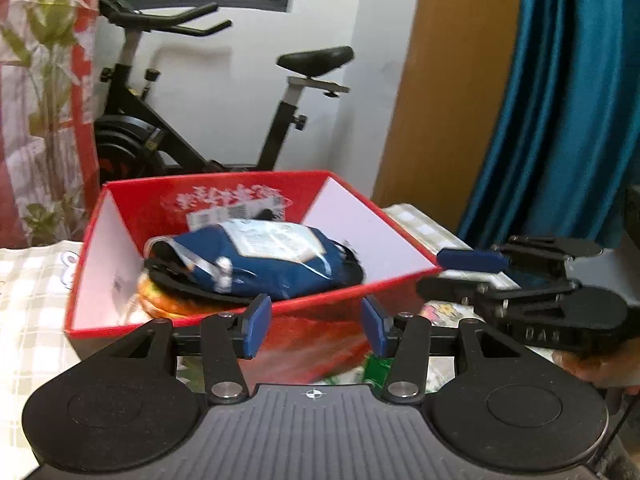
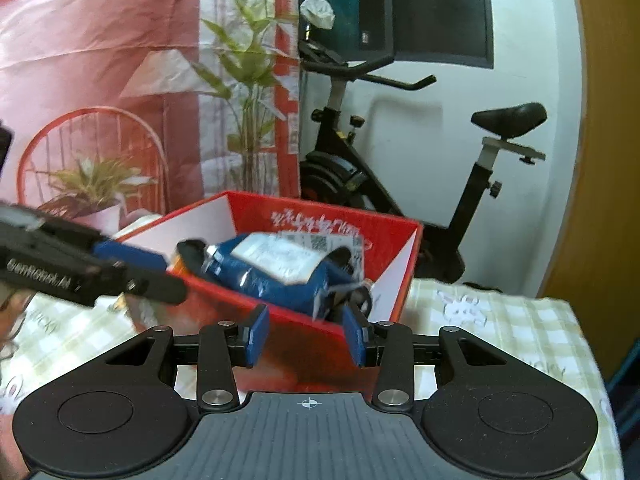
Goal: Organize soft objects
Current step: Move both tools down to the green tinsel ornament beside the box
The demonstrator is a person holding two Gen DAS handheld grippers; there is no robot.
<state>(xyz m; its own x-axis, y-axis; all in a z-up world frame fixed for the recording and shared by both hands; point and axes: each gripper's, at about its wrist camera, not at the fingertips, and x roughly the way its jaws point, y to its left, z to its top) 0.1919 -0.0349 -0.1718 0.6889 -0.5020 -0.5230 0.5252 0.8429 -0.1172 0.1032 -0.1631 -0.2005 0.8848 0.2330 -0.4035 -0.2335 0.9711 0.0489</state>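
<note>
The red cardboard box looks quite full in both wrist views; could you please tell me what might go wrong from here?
1. The blue plastic packet lies on top of the pile in the red cardboard box, near rim height, so it might slide out if the box is bumped.
2. Both open tools, the left tool and the right tool, are close to the box's near wall and could nudge it across the checked tablecloth.
</note>
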